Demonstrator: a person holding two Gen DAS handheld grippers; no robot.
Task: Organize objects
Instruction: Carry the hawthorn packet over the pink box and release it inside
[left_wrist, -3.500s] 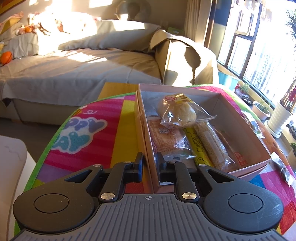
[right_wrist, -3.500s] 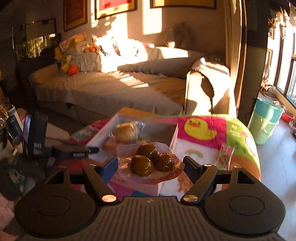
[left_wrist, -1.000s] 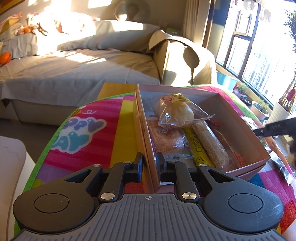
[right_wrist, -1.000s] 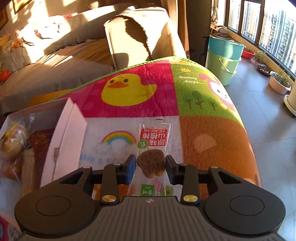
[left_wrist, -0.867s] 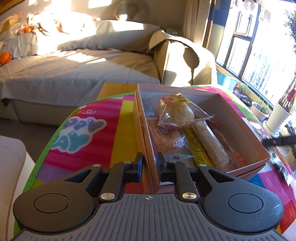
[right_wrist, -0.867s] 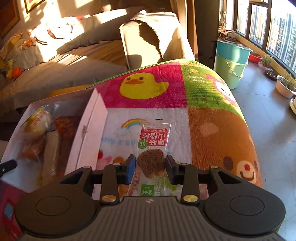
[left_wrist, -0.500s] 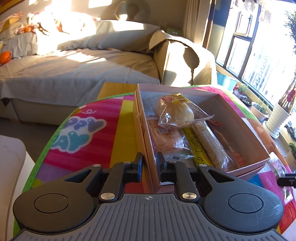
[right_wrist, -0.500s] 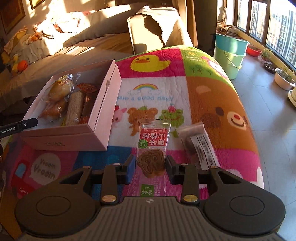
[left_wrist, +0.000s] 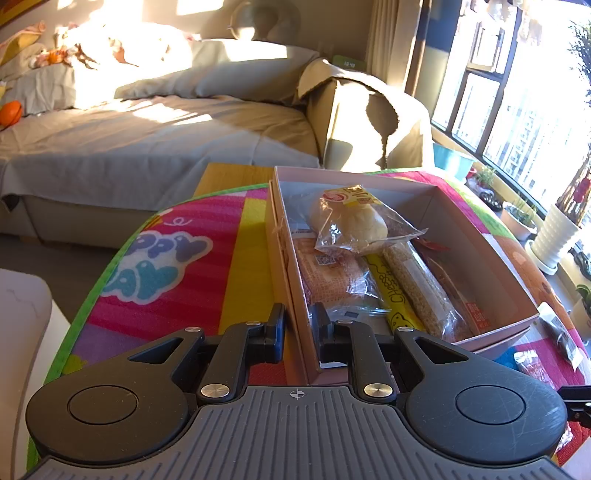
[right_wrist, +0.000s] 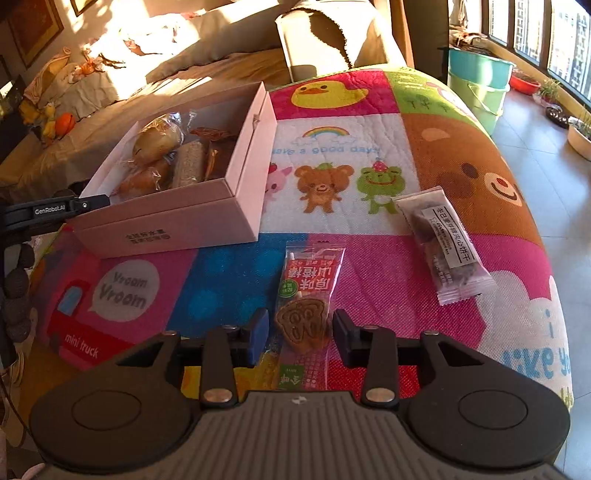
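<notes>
A pink cardboard box (left_wrist: 480, 258) (right_wrist: 236, 184) stands on a colourful cartoon mat and holds several wrapped snacks, with a bagged bun (left_wrist: 351, 221) on top. My left gripper (left_wrist: 297, 326) is shut on the box's near left wall. My right gripper (right_wrist: 299, 328) is open; a red-labelled snack packet (right_wrist: 308, 299) lies flat on the mat between its fingers, which stand apart from it. A grey biscuit packet (right_wrist: 443, 243) lies to the right of it.
The mat (right_wrist: 351, 147) drops off at its right and near edges. A bed (left_wrist: 147, 140) lies behind the table. Green buckets (right_wrist: 476, 85) and plant pots (left_wrist: 554, 236) stand on the floor by the window.
My right gripper carried the red-labelled packet back toward me, set it on the mat and opened. The left gripper has not moved.
</notes>
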